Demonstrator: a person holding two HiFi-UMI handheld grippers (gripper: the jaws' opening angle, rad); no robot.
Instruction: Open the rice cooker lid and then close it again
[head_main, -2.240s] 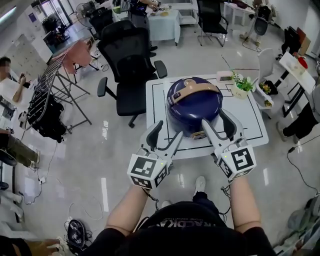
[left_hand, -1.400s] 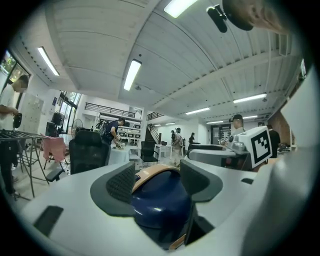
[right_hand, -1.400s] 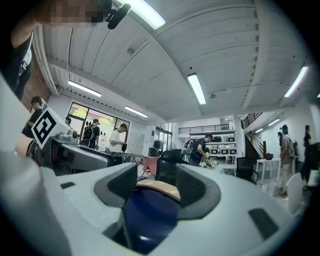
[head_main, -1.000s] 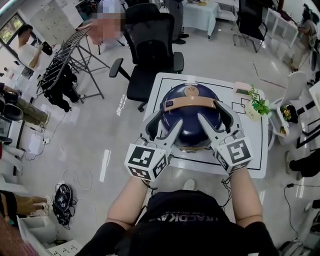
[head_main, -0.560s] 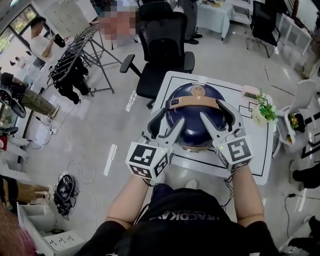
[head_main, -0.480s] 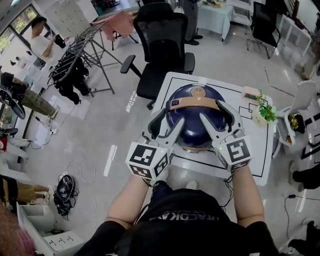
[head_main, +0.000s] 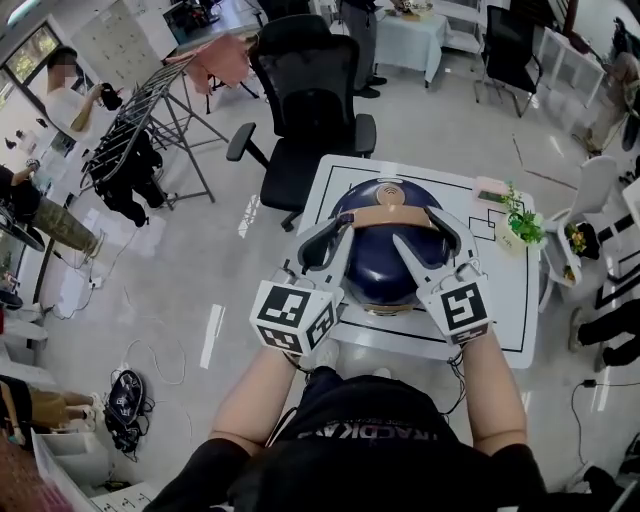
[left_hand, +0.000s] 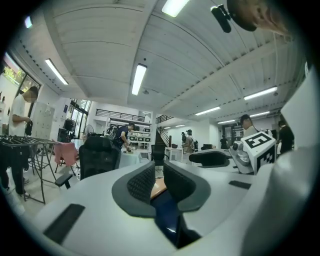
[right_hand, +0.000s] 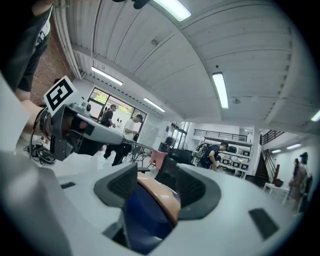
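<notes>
The rice cooker (head_main: 385, 268), navy blue with its domed lid down, stands on the white table (head_main: 505, 300), directly ahead of both sets of fingers. Its tan handle (head_main: 388, 216) lies across the top of the lid. The 2 grippers reach in to the handle from the near side, 1 at each end.

The left gripper (head_main: 341, 232) has just been closing. Its jaws now stand narrow, with the ribbed pads pinching the handle's left end. The tan strip shows in the thin gap between them, and the blue lid lies just below the fingertips.

The right gripper (head_main: 420, 230) has its jaws wide apart, astride the handle's right end. The tan band curves through the gap between its 2 fingers, and the blue lid sits just beneath them.
</notes>
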